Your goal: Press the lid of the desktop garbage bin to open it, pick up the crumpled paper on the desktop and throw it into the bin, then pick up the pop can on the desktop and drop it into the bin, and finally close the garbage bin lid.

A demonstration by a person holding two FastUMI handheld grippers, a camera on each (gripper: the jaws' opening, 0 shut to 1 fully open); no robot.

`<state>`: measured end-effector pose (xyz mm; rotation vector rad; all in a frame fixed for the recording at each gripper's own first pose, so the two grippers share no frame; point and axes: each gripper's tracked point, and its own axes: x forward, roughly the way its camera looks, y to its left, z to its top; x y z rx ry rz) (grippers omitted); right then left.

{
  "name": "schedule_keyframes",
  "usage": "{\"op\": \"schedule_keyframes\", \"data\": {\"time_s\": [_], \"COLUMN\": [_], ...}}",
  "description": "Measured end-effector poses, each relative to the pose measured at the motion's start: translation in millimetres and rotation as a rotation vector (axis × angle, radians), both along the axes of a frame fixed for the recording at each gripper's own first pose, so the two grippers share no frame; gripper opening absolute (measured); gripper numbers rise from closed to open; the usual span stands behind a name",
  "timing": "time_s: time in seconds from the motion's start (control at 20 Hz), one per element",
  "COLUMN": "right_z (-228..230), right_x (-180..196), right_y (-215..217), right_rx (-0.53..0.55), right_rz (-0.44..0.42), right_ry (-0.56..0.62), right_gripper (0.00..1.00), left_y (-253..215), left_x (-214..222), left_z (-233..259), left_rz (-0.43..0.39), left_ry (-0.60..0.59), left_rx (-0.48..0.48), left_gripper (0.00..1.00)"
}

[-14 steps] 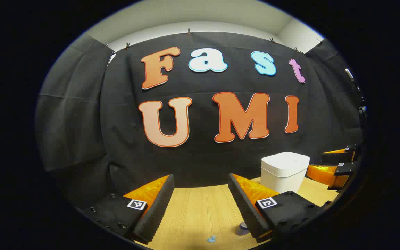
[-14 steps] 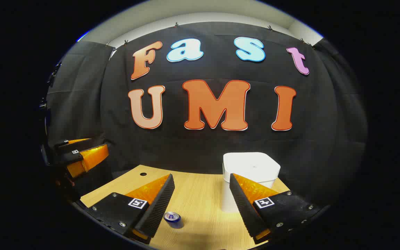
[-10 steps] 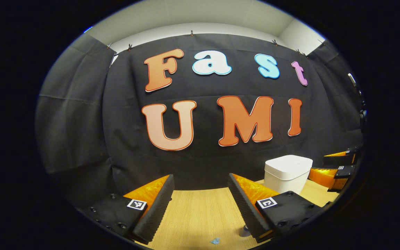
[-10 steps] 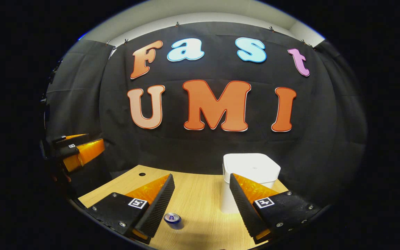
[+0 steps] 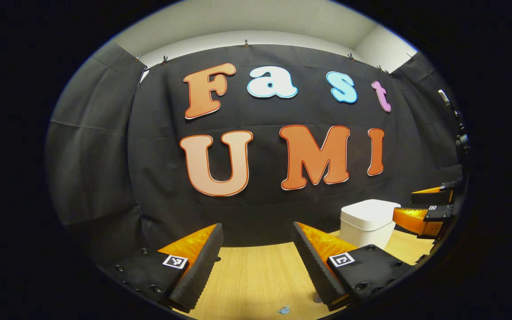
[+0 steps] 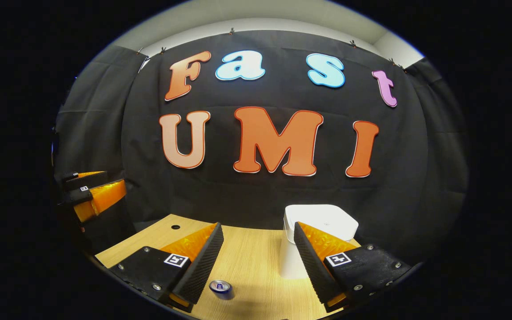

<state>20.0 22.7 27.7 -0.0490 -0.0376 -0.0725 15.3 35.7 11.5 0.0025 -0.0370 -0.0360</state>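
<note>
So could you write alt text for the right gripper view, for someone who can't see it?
The right gripper hangs open above a wooden desk, facing a closed white garbage bin standing just ahead. A pop can stands upright on the desk near its fingers, and the left gripper hovers far off at the left edge.

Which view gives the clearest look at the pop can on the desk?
The right gripper view: the pop can stands upright on the desk, its top plainly seen, just beside the right gripper's near finger. In the left gripper view, a dark sliver at the left gripper's far finger may be the can; I cannot tell.
</note>
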Motion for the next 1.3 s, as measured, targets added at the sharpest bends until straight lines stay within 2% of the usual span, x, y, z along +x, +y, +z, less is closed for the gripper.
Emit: {"op": "schedule_keyframes", "data": {"time_s": [0.25, 0.5, 0.7, 1.1, 1.2, 1.25, 1.3], "right_z": [10.6, 13.7, 17.3, 13.6, 11.2, 10.0, 7.6], "right_x": [5.2, 17.2, 34.1, 79.2, 89.1, 93.3, 99.0], "right_y": [2.8, -15.0, -48.6, -122.3, -133.8, -138.5, -142.1], "right_rx": [-0.02, -0.018, -0.03, -0.038, -0.045, -0.042, -0.034], "right_rz": [-0.012, -0.016, -0.027, -0.069, -0.069, -0.066, -0.058], "right_ry": [-0.016, -0.016, -0.017, 0.016, 0.023, 0.025, 0.032], "right_gripper": [0.96, 0.96, 0.96, 0.65, 0.51, 0.4, 0.36], "left_y": [-0.9, 2.4, -1.5, -14.3, -14.4, -14.5, -14.5], "left_x": [1.7, -0.1, -0.1, 2.8, 2.1, 2.3, 2.5], "left_z": [-2.5, -5.7, -5.9, -9.2, -12.7, -12.2, -11.6], "left_rz": [-0.03, 0.016, 0.062, 0.156, 0.185, 0.197, 0.211], "left_ry": [0.005, 0.009, 0.02, 0.054, 0.069, 0.074, 0.076], "left_rx": [-0.01, -0.016, 0.003, 0.028, 0.037, 0.04, 0.044], "left_gripper": [0.99, 0.99, 1.0, 1.0, 1.0, 1.0, 0.99]}}
